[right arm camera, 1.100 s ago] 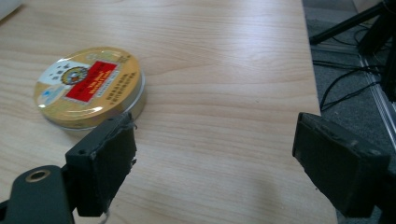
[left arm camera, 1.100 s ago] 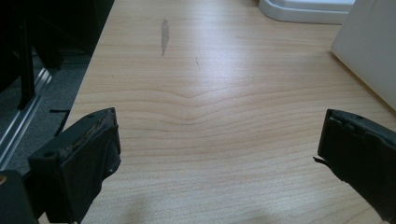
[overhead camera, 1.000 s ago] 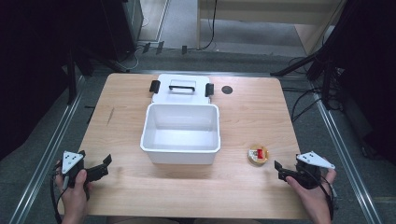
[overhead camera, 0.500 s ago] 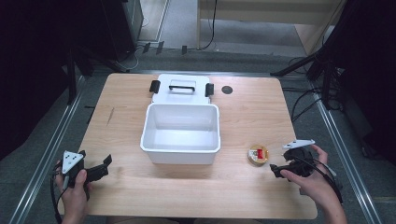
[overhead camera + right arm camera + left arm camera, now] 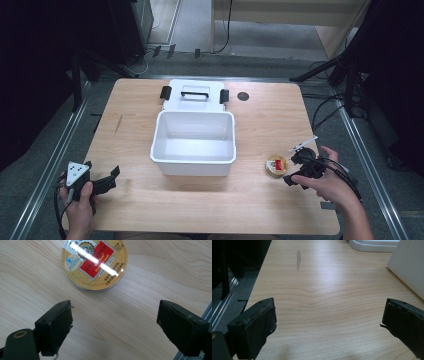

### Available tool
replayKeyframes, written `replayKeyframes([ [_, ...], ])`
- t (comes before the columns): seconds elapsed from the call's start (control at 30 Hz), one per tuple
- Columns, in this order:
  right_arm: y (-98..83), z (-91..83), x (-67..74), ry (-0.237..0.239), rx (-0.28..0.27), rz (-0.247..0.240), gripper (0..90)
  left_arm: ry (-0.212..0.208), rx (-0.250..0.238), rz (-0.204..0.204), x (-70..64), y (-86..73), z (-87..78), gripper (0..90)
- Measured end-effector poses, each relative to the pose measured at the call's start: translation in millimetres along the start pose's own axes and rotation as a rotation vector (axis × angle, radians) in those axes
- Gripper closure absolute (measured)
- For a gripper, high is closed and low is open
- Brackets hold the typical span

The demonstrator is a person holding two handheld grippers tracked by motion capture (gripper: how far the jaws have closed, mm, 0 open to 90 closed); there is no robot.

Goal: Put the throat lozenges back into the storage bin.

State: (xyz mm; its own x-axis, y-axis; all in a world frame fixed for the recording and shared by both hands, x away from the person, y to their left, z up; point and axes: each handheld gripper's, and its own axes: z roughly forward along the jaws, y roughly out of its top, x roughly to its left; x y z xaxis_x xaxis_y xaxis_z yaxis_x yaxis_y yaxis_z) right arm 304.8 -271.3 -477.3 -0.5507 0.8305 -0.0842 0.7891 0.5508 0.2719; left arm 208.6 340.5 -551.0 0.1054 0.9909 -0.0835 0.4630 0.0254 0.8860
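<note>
Right gripper (image 5: 113, 322) open and empty, poised just short of round gold candy tin with red label (image 5: 94, 263) lying on wooden bench (image 5: 260, 200). Nothing grasped yet. Grab and likely transfer into white plastic bin (image 5: 194, 162) all outstanding.

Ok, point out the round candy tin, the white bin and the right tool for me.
round candy tin (image 5: 94, 263): right gripper view, on its red label.
white bin (image 5: 194, 168): high view, on its front wall.
right tool (image 5: 113, 327): right gripper view, midway between its open jaws.
</note>
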Motion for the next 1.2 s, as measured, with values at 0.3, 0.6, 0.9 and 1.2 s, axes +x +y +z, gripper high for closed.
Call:
replayKeyframes([
  [0.3,22.4,3.0,7.7,0.006,0.081,-0.034,13.3,-0.002,0.003,0.002,0.3,0.1,0.3,0.0],
  [0.6,46.0,9.4,19.3,0.015,0.125,-0.068,13.6,-0.002,0.003,0.0,0.4,0.1,0.4,0.0],
  [0.9,61.9,17.8,22.2,0.021,0.159,-0.041,12.9,-0.003,0.002,-0.002,0.6,0.1,0.5,0.0],
  [1.2,68.2,29.3,17.2,0.006,0.192,0.015,12.7,-0.003,0.004,-0.004,0.6,0.2,0.6,0.0],
])
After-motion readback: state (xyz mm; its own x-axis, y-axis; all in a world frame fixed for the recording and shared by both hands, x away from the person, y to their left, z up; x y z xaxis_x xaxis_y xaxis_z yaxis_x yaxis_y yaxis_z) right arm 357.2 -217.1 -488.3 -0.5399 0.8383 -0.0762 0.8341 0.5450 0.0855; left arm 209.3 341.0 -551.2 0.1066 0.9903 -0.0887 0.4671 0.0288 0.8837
